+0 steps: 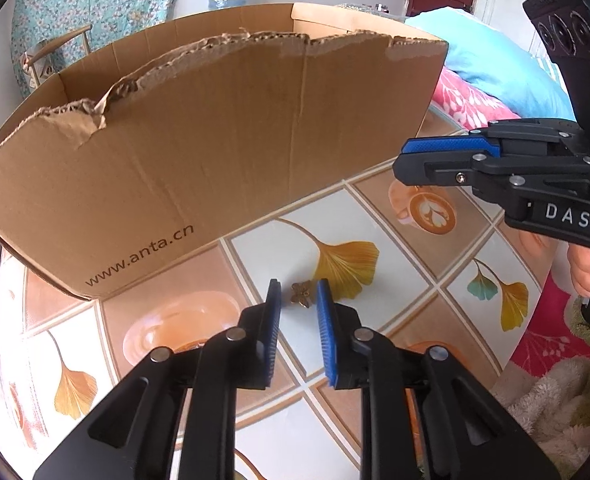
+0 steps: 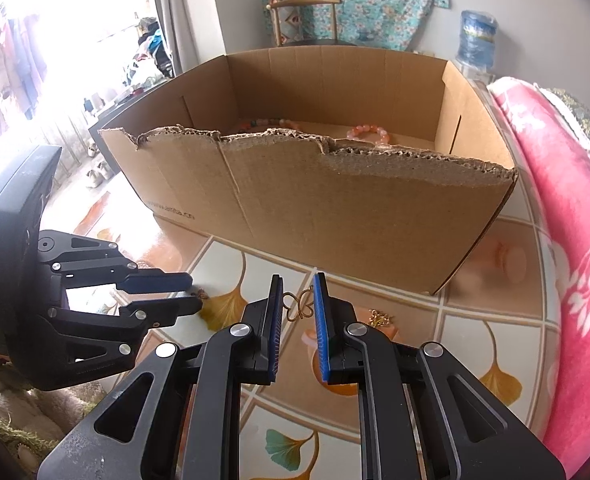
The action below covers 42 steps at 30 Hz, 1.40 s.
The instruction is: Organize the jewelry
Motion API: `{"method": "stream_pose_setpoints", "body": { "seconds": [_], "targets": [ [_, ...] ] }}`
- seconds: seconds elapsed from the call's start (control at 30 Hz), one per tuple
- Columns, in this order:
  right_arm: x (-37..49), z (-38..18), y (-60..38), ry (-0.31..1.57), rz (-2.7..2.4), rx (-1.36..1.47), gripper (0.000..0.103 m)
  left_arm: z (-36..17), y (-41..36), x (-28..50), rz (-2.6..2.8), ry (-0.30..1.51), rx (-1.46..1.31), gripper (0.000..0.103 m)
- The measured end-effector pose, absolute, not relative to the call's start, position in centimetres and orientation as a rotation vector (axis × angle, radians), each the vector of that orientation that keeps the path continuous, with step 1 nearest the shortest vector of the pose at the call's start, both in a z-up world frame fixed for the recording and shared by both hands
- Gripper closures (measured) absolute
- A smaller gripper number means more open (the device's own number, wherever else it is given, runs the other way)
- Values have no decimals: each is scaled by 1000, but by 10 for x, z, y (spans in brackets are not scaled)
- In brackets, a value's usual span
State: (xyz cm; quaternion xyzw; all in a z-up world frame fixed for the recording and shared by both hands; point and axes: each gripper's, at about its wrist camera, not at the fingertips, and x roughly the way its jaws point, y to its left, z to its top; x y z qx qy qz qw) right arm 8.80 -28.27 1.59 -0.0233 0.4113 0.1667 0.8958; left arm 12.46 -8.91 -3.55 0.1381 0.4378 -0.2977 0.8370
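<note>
A small bronze butterfly charm [image 1: 301, 294] lies on the leaf-patterned tablecloth [image 1: 415, 280], just in front of the torn cardboard box [image 1: 215, 140]. My left gripper [image 1: 298, 285] stands open around the charm, its blue pads clear of it on both sides. In the right wrist view the left gripper [image 2: 195, 292] shows at the left with its tips apart. My right gripper [image 2: 298, 280] is shut on a gold wire butterfly piece [image 2: 299, 306], held up from the table near the box [image 2: 335, 208]. In the left wrist view the right gripper [image 1: 399, 158] hovers at the right.
Inside the box lie a pink bead bracelet [image 2: 369, 132] and a multicoloured bead string [image 2: 271, 123]. Another small gold piece [image 2: 379, 316] rests on the table right of my right fingers. A pink blanket [image 2: 567, 220] borders the table's right edge. A hand [image 1: 587, 272] holds the right gripper's handle.
</note>
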Motion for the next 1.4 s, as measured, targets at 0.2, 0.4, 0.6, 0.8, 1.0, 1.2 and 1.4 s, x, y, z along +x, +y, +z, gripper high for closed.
{"method": "stream_pose_setpoints", "body": {
  "seconds": [0.2, 0.4, 0.6, 0.8, 1.0, 1.2, 1.4],
  "targets": [
    [89, 16, -283, 849, 347, -43, 90, -37, -97, 120, -620, 905, 372, 100],
    [90, 18, -282, 837, 347, -40, 90, -37, -103, 117, -621, 891, 414, 103],
    [88, 19, -283, 828, 344, -36, 90, -34, -100, 112, -620, 877, 410, 103],
    [87, 18, -282, 826, 347, -32, 90, -30, -97, 116, -621, 902, 357, 103],
    [85, 16, -283, 828, 346, -15, 90, -31, -94, 127, -623, 938, 302, 101],
    [86, 16, -285, 827, 345, -7, 90, -32, -93, 124, -640, 946, 289, 82],
    [87, 14, -285, 829, 352, -4, 90, -35, -97, 125, -625, 953, 285, 78]
  ]
}}
